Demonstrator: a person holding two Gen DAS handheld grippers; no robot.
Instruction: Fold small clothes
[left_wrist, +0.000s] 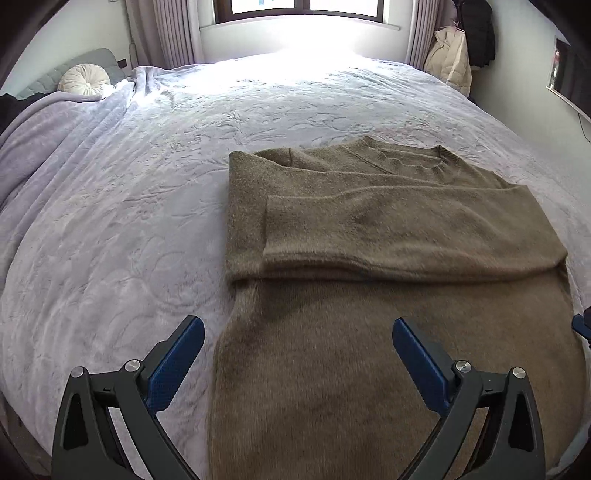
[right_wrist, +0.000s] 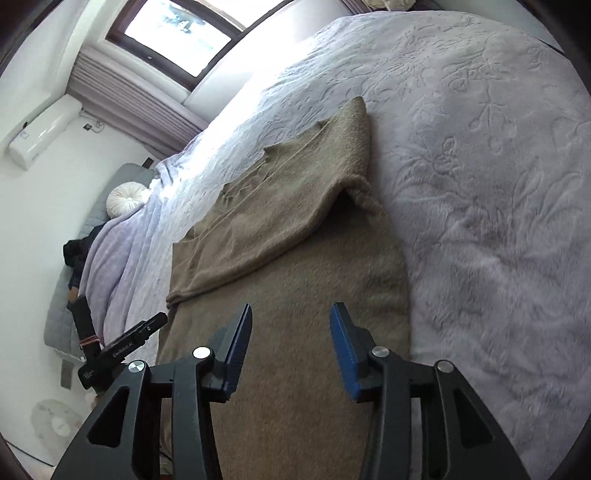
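Note:
An olive-brown knit sweater lies flat on the bed, collar at the far end, both sleeves folded across its chest. My left gripper is open and empty, hovering above the sweater's lower left edge near the hem. My right gripper is open and empty above the sweater's lower body. The left gripper's body also shows in the right wrist view at the left, and a bit of the right gripper shows at the left wrist view's right edge.
The bed is covered by a pale lavender embossed blanket. A round white cushion lies by the grey headboard at the far left. Coats hang at the back right beside the window.

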